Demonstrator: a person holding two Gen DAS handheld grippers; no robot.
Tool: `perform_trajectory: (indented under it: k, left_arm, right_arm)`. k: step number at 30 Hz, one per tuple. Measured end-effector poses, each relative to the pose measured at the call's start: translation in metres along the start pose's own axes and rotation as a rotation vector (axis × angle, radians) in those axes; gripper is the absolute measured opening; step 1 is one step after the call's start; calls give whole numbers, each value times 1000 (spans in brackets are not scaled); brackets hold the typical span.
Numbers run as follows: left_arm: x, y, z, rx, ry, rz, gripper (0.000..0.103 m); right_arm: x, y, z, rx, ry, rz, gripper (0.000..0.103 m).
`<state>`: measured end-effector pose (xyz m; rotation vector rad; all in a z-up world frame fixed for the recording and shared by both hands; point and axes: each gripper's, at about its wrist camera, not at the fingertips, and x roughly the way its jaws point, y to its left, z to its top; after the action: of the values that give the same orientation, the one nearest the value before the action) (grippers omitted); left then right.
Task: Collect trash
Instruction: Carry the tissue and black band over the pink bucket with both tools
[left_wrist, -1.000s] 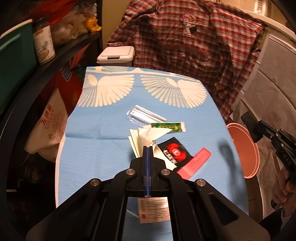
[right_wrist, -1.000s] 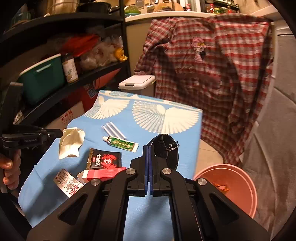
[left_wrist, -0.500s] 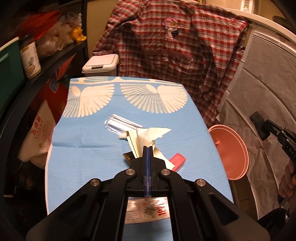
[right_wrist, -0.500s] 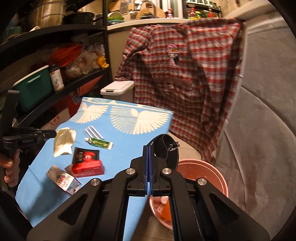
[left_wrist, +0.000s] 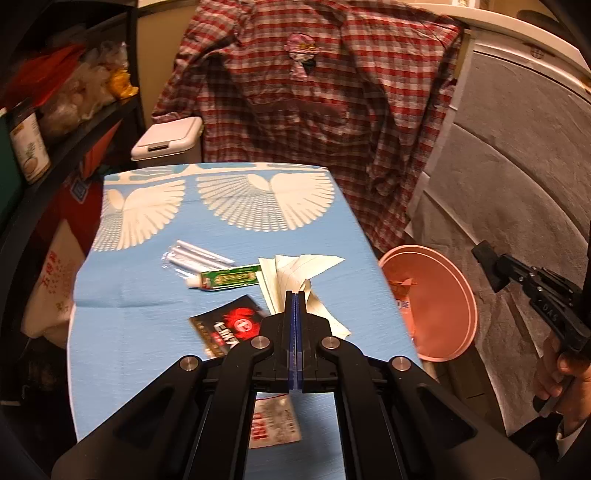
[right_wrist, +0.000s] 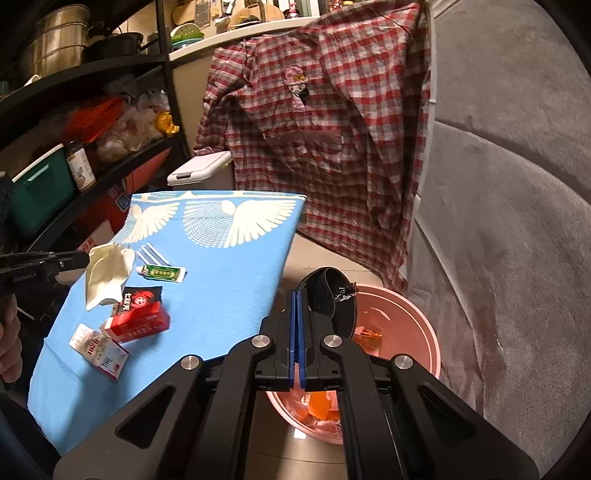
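My left gripper (left_wrist: 295, 295) is shut on a crumpled white paper (left_wrist: 306, 266) and holds it over the blue-covered table (left_wrist: 147, 332), near its right edge. The right wrist view shows that paper (right_wrist: 107, 273) hanging from the left gripper (right_wrist: 75, 258). My right gripper (right_wrist: 296, 295) is shut on a black elastic band (right_wrist: 332, 299), above the rim of the pink basin (right_wrist: 428, 332) on the floor. On the cloth lie a green tube (right_wrist: 162, 273), a black crab packet (right_wrist: 142, 297), a red box (right_wrist: 136, 323), a white-red carton (right_wrist: 99, 347) and wrapped white sticks (right_wrist: 151, 254).
The basin (left_wrist: 443, 295) stands on the floor right of the table and holds orange wrappers. A plaid shirt (right_wrist: 314, 129) hangs behind it. Black shelves (right_wrist: 92, 177) line the left side. A white lidded bin (left_wrist: 166, 144) stands beyond the table. A grey padded surface (right_wrist: 498, 221) fills the right.
Both grippers have swung to the right. The left one carried the paper towards the table's right edge. The right one carried the black band off the table to above the basin.
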<state>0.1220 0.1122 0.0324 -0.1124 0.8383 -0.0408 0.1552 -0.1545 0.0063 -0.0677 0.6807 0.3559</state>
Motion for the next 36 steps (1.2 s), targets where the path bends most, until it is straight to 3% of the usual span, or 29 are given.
perform_trajectory:
  k: [36]
  left_arm:
    - [65,-143,12,144,50,-152,0]
  right_arm:
    - [15,-47,-16,82,60,-69,1]
